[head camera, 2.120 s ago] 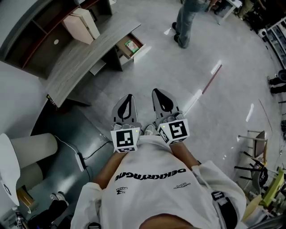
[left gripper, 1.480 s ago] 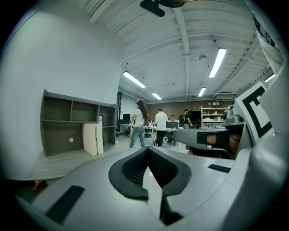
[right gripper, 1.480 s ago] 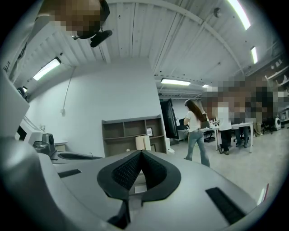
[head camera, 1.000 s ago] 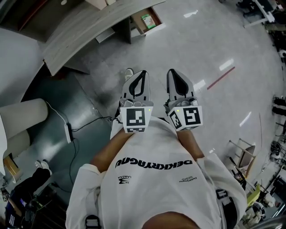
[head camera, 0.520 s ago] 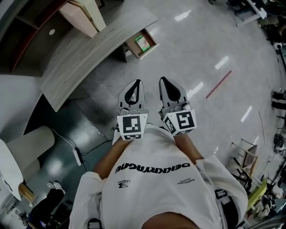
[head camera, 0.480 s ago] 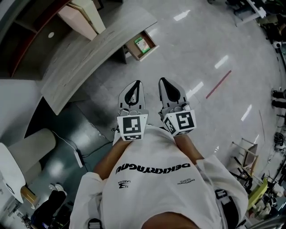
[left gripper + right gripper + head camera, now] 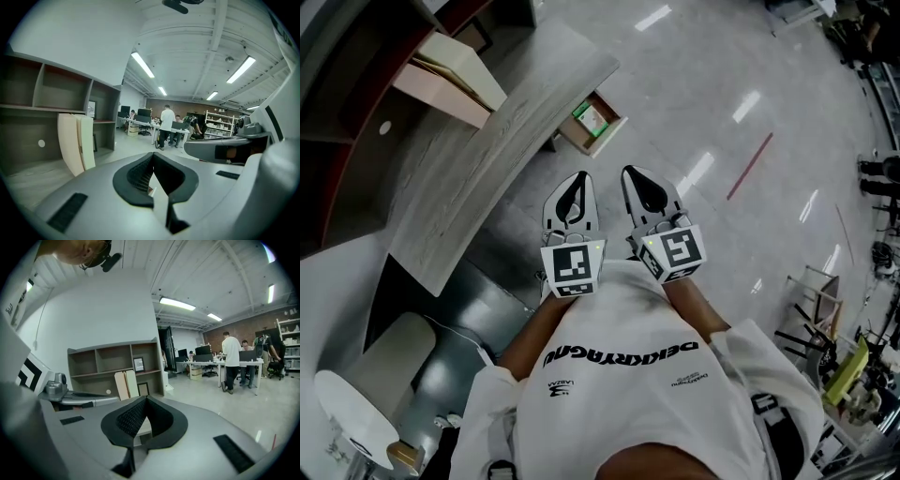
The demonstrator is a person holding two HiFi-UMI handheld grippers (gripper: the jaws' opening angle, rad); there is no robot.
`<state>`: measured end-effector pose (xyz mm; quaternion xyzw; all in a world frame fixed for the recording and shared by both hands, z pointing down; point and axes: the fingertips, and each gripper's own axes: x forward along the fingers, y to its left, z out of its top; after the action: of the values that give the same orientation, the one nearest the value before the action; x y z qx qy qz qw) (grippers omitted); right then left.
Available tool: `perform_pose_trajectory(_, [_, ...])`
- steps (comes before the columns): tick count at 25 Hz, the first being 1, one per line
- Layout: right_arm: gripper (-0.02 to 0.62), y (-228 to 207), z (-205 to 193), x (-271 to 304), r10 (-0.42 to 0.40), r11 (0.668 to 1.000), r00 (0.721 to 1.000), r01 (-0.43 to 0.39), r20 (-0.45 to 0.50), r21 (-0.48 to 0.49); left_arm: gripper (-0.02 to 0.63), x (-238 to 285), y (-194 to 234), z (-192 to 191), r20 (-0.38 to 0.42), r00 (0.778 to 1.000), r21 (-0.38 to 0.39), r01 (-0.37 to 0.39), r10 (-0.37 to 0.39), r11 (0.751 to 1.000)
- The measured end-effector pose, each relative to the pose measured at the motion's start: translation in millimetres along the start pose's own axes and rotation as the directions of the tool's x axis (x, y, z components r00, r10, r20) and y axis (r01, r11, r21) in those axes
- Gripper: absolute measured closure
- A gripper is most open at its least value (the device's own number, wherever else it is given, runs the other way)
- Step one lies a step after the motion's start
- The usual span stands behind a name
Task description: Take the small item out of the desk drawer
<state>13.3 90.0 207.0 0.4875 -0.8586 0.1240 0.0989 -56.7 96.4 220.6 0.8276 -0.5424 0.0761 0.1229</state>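
Observation:
In the head view a grey wooden desk (image 7: 478, 150) curves across the upper left. Its drawer (image 7: 598, 125) stands pulled out over the shiny floor. Inside lies a small green and white item (image 7: 589, 115). My left gripper (image 7: 579, 176) and right gripper (image 7: 630, 172) are held side by side in front of my chest, pointing toward the drawer and a short way from it. Both are shut with nothing between the jaws. The left gripper (image 7: 152, 155) and right gripper (image 7: 144, 400) each show closed tips in their own views; the drawer is hidden there.
Beige folders (image 7: 450, 67) lean on the desk below a shelf unit (image 7: 112, 364). A round white stool (image 7: 352, 427) stands at lower left. A red floor line (image 7: 750, 166) runs to the right, near chairs (image 7: 825, 337). People (image 7: 166, 125) stand at far tables.
I have walked closer to the desk: the drawer and desk now lie nearer the gripper tips and the desk fills more of the left. Both grippers stay shut, side by side.

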Motion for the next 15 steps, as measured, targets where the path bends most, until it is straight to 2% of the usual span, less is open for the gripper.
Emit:
perform_pose_trajectory(7, [0.563, 1.3, -7.6, 46.8, -0.005, 1.000, 0.998, 0.006, -0.062, 0.020, 0.591, 30.3, 31.2, -15.4, -0.049, 0.999, -0.068, 0.021, -0.024, 0.997])
perform_pose_trajectory(15, [0.563, -11.6, -31.4, 79.1, -0.009, 0.999, 0.990, 0.014, -0.142, 0.034, 0.591, 47.9, 49.1, -45.6, -0.124, 0.992, -0.085, 0.014, -0.025, 0.996])
